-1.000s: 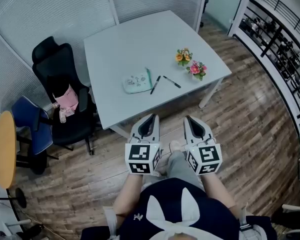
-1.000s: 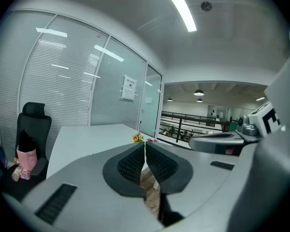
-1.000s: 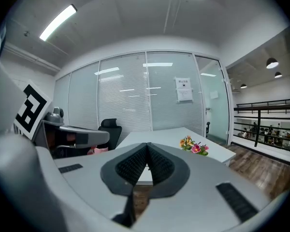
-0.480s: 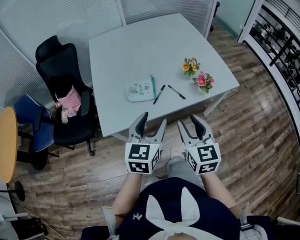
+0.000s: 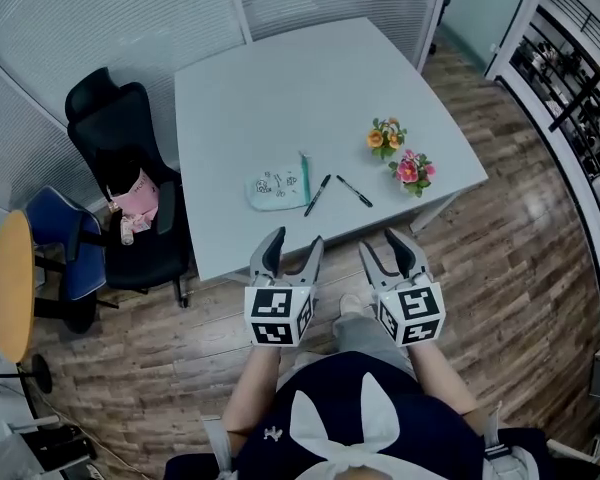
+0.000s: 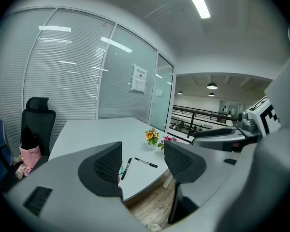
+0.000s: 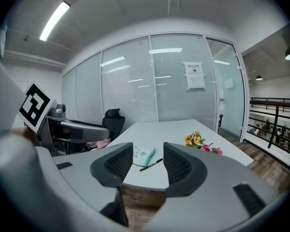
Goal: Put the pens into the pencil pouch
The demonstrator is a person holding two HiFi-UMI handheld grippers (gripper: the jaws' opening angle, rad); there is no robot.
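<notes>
A pale pencil pouch (image 5: 278,188) with a teal zip edge lies near the front edge of the light grey table (image 5: 280,78). Just right of it lie two black pens (image 5: 317,194) (image 5: 354,191). Both grippers hang over the wooden floor, short of the table's front edge. My left gripper (image 5: 296,244) and right gripper (image 5: 387,247) are open; their jaws have just been opening and nothing is between them. The left gripper view shows both pens (image 6: 126,168) (image 6: 146,163) past the jaws. In the right gripper view the pouch (image 7: 140,154) and one pen (image 7: 151,165) show.
Two small flower bunches (image 5: 386,135) (image 5: 412,168) stand at the table's right. A black office chair (image 5: 120,138) with a pink bag (image 5: 135,196) sits at the table's left, with a blue chair (image 5: 60,248) and a round wooden table (image 5: 8,288) beyond. A railing (image 5: 580,78) runs at the right.
Both grippers' jaws went from shut to spread wide. The hands moved a little toward the table and slightly down.
</notes>
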